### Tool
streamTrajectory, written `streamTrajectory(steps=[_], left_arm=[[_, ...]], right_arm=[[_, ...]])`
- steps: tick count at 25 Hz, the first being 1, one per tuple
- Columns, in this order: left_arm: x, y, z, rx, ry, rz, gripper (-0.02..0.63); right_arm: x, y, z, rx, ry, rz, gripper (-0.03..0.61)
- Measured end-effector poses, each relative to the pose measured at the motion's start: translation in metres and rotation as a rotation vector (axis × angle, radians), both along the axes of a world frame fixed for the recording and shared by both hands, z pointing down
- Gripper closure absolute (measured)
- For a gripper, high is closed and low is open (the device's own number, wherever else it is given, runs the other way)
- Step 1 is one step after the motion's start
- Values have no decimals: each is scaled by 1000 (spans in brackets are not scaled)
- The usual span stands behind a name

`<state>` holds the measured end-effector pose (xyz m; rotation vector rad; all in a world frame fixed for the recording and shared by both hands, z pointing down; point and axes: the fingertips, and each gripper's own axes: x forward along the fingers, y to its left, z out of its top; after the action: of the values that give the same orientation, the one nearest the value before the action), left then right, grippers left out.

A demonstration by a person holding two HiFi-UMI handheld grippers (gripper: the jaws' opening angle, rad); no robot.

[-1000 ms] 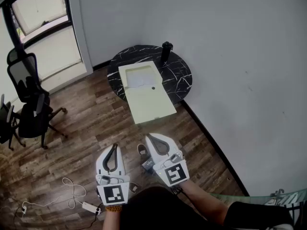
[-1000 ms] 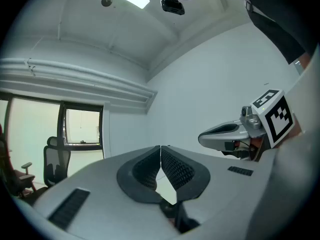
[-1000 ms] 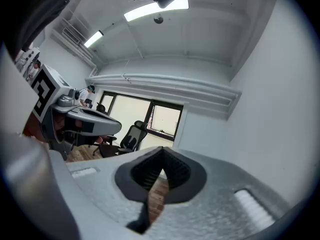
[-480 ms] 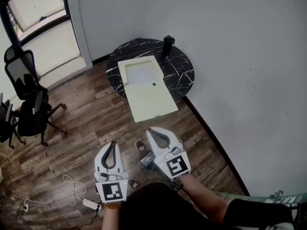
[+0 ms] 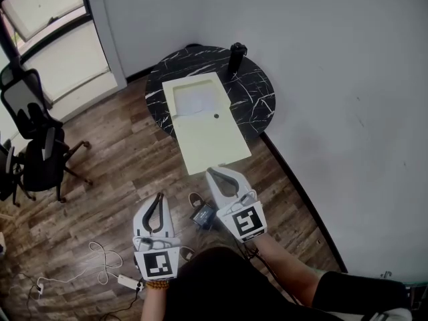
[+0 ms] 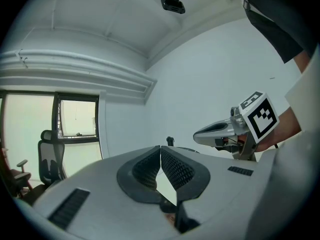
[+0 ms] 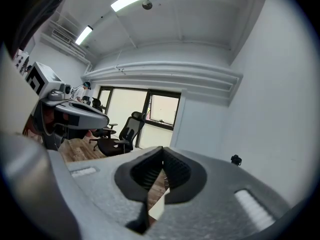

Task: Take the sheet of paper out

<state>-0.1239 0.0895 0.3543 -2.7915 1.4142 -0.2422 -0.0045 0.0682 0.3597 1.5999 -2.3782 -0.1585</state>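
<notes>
The sheet of paper lies white and flat in the far half of an open pale yellow folder. The folder rests on a round black marbled surface, and its near flap juts over the surface's near edge, above the wooden floor. A small dark stud sits just beside the sheet's near right corner. A black bottle stands upright at the far rim of the surface, apart from the folder.

Both grippers hang well short of the sheet, over the floor. The right gripper is the closer one: its tip points at the folder's near edge and lies just before it. The left gripper sits nearer the person and further left, well apart from the folder. In its own view, the left gripper has its ribbed pads pressed together at the tips with nothing between them. The right gripper is likewise clenched and empty.

Black office chairs stand at the far left by a window, and a white cable lies loose on the floor near the left gripper.
</notes>
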Motion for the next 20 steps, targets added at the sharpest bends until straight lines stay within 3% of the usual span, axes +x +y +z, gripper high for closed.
streamTrajectory(steps=[20], left_arm=[[24,-117,16,-76,-19,-82,606]], right_arm=[[38,-156,22,-60,58,-77,580]])
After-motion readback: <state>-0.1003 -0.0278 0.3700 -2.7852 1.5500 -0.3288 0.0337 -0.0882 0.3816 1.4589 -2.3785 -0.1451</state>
